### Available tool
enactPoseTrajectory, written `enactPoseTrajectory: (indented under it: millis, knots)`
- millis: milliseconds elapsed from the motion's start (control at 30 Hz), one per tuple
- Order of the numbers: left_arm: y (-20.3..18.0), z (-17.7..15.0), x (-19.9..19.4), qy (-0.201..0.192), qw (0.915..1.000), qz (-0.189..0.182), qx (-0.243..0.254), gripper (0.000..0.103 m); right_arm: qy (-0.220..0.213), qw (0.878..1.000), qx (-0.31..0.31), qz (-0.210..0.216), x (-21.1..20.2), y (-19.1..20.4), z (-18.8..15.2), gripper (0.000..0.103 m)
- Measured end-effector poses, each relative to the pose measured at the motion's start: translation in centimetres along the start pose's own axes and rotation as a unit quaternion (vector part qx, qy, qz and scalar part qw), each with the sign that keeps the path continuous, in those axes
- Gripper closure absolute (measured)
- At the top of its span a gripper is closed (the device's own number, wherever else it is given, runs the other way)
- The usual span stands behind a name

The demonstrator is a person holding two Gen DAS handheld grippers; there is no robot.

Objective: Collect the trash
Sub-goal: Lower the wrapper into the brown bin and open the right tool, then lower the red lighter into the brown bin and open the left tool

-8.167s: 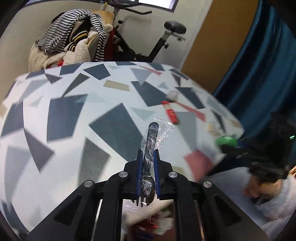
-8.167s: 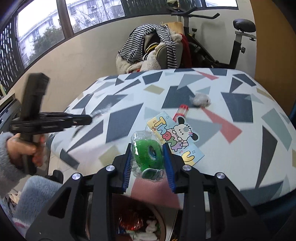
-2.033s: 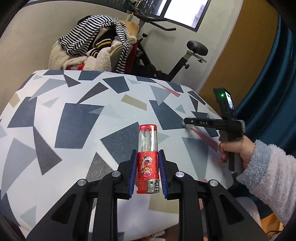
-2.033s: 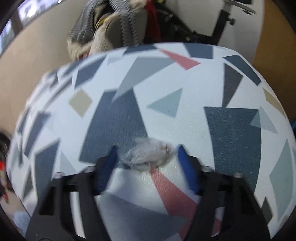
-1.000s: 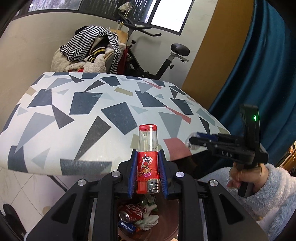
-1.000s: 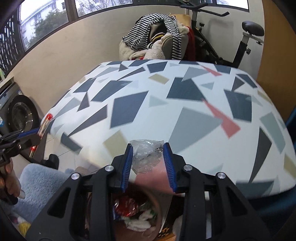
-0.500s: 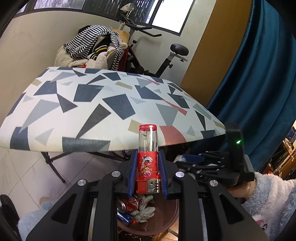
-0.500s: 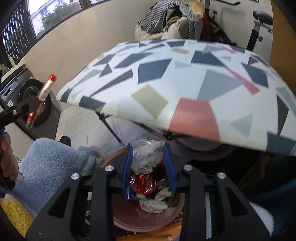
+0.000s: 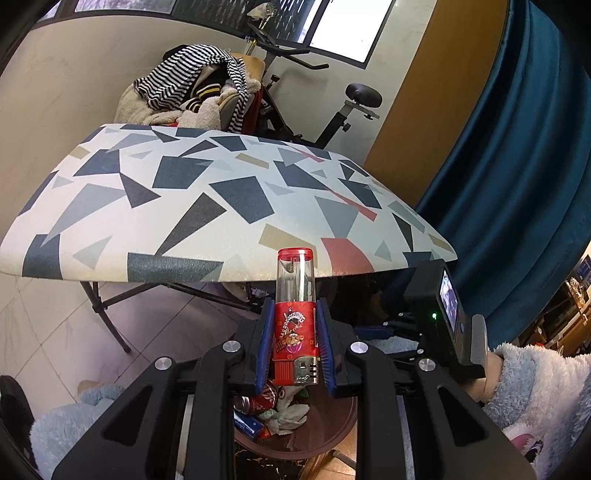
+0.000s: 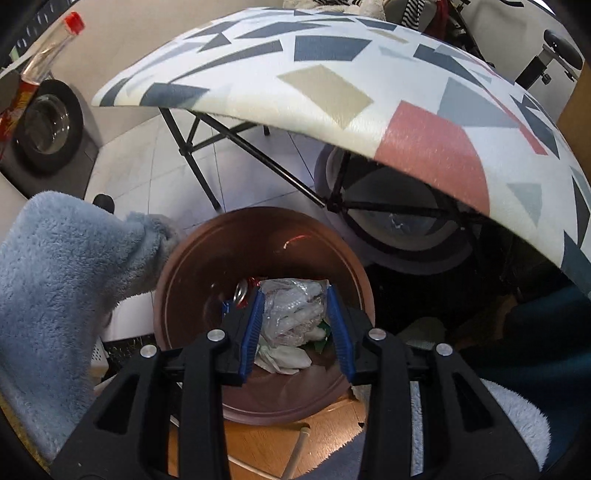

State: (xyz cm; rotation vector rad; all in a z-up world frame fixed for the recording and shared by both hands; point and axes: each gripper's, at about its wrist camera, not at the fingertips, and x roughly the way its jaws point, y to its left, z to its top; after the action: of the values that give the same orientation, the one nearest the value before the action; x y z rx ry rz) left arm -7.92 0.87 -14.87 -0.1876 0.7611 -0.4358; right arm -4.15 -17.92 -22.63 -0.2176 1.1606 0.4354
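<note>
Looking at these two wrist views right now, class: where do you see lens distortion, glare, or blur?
Left wrist view: sharp; the fisheye bows the patterned table edge, and the window is blown out white. Right wrist view: the table arches strongly overhead; a small glare streak marks the brown bin wall; the lighter at the left edge looks soft, while the plastic wrapper between the right gripper fingers is crisp.
</note>
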Motion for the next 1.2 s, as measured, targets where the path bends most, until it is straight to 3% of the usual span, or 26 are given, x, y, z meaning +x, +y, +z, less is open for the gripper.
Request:
enactPoseTrajectory:
  millis: [133,267,367,533,733,1000,1200]
  knots:
    - [0.1,-0.2,-0.3,-0.001,1.0,0.006,-0.001,0.081,-0.002,1.0,0.007,-0.003,-0.1,-0.1,0.0,0.056]
    - [0.0,-0.5,-0.3,-0.001,0.9999,0.011,-0.001,0.081,-0.015,1.0,0.014,-0.005,-0.6,-0.6,0.0,0.034]
    - [-0.1,-0.8,-0.1,0.004,0.9999,0.011,0.002,0.081,-0.035,0.999,0.025,-0.007,-1.4,-0.7,-0.1,0.02]
    - [-0.7,-1.2,0.6,0.011,0.9997,0.012,0.018,0.081,-0.103,0.992,0.071,-0.008,-3.7,-2.5,-1.0,0.007]
    - [-2.1,-1.8,2.3,0.018,0.9954,0.006,0.094,0.081,-0.156,0.976,0.148,0.009,-5.5,-6.1,-2.5,0.006]
    - [-1.0,-3.7,5.2,0.047,0.9962,-0.032,0.066,0.081,-0.163,0.972,0.17,0.009,-6.3,-8.0,-2.7,0.006]
    - [-2.3,-3.7,6.7,0.068,0.9925,-0.054,0.086,0.081,-0.162,0.97,0.181,0.011,-6.4,-8.6,-2.7,0.006]
